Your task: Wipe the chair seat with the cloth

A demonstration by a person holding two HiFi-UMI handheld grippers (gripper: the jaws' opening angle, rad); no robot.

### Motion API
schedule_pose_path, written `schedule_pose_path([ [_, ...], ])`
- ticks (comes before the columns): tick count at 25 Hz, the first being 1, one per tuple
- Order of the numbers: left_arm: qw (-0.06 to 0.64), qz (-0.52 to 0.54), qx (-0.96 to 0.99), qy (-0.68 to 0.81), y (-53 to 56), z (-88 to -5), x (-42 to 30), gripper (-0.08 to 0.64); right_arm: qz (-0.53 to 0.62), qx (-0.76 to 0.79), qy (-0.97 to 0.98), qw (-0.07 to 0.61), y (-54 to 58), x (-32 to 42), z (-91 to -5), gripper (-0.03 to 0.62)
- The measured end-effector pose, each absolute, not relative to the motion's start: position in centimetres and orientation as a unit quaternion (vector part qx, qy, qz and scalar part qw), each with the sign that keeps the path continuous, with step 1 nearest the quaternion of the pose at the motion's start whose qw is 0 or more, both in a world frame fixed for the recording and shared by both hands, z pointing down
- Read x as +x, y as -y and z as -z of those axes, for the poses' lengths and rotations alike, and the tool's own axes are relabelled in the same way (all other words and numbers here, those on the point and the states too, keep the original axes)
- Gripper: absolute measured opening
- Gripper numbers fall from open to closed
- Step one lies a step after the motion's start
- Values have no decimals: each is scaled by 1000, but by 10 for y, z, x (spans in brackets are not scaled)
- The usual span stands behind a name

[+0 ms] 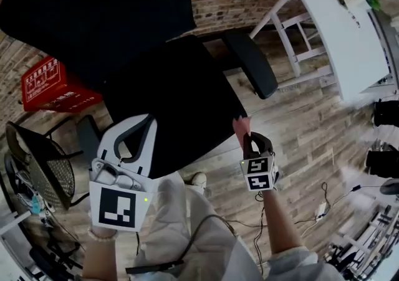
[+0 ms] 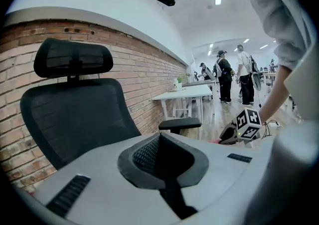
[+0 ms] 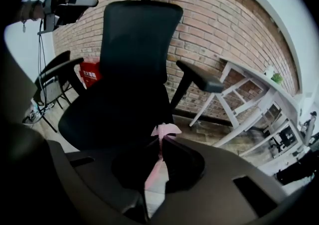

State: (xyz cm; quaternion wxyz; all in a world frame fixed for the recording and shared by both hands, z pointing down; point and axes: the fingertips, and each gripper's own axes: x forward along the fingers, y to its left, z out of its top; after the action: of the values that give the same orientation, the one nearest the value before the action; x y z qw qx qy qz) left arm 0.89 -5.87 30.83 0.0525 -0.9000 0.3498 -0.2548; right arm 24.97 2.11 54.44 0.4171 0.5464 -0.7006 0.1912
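The black office chair fills the head view, its seat [image 1: 174, 96] just beyond both grippers. My right gripper [image 1: 245, 138] hangs at the seat's front right edge, shut on a small pink cloth [image 1: 241, 126]. In the right gripper view the cloth [image 3: 167, 130] pokes out of the pinched jaws [image 3: 161, 140], above the seat [image 3: 112, 114]. My white left gripper [image 1: 148, 119] hovers over the seat's front left edge. Its jaws [image 2: 159, 136] meet with nothing between them, facing the chair back [image 2: 75, 119].
The chair's right armrest [image 1: 254, 65] juts out beside the cloth. A white table [image 1: 336, 18] stands at the right near the brick wall, and a red crate [image 1: 47, 83] and a mesh chair [image 1: 43, 161] at the left. Cables [image 1: 324, 208] lie on the wood floor. People [image 2: 224, 77] stand far off.
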Motion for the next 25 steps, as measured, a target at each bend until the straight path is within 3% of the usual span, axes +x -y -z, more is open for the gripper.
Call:
schedule_pose_path([
  [14, 74, 172, -900, -394, -18, -137, 10, 18, -123, 578, 759, 273, -65, 207, -303, 49],
  [25, 103, 150, -888, -422, -69, -81, 5, 18, -66, 590, 779, 201, -98, 200, -191, 49],
])
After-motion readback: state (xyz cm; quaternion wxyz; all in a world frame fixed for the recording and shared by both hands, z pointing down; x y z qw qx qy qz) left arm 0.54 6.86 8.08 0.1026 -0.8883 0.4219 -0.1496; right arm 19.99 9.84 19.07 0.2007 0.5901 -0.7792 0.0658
